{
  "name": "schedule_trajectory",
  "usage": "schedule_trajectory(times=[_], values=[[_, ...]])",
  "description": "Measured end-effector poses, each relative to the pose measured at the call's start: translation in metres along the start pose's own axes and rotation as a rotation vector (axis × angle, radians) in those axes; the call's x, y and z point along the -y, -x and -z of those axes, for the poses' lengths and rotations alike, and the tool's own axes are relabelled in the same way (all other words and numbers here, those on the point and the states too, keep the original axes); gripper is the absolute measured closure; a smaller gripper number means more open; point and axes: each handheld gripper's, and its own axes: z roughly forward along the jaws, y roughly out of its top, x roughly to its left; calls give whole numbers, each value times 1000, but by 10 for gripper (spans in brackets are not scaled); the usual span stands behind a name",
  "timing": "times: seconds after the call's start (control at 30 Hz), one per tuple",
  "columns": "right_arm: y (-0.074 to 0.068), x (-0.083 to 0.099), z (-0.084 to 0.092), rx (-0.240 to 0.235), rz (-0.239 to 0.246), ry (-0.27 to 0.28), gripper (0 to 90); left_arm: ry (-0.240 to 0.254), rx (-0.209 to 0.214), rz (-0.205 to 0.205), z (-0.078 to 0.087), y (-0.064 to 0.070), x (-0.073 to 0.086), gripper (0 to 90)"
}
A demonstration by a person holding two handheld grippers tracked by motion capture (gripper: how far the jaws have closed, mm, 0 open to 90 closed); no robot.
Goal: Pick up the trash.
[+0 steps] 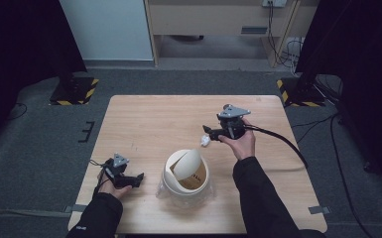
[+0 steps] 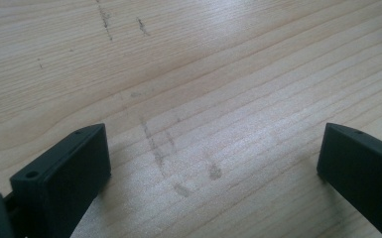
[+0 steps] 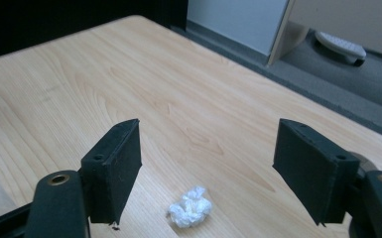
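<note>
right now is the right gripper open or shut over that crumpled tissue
Open. In the right gripper view the right gripper has its jaws well apart, with the crumpled tissue lying on the table between them, untouched.

Grey carpet floor; pale wall panel behind; light wood cabinet; black curtains both sides; hazard-striped stand bases.

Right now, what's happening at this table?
A person works two handheld grippers at a wooden table. The right gripper is open over a small crumpled white paper wad lying on the wood, not yet gripped. The left gripper rests open at the near left, nothing between its jaws. A cream swing-lid bin stands between the hands.
</note>
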Motion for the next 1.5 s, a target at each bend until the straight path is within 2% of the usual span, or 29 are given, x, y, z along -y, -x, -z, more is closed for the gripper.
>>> schedule_trajectory(times=[0.23,0.37,0.4,0.57,0.73,1.13,1.5], values=[[-4,11,-17,23,32,-102,310,0,1,0,0,0,0,0],[-3,15,-23,25,51,-135,323,0,0,0,0,0,0,0],[-4,17,-27,16,55,-159,321,0,1,0,0,0,0,0],[-7,24,-39,4,74,-199,339,0,0,0,0,0,0,0],[-9,32,-50,-12,65,-249,354,0,0,0,0,0,0,0],[-14,48,-70,-21,64,-314,369,0,0,0,0,0,0,0],[-16,54,-82,-24,34,-324,416,0,0,0,0,0,0,0]])
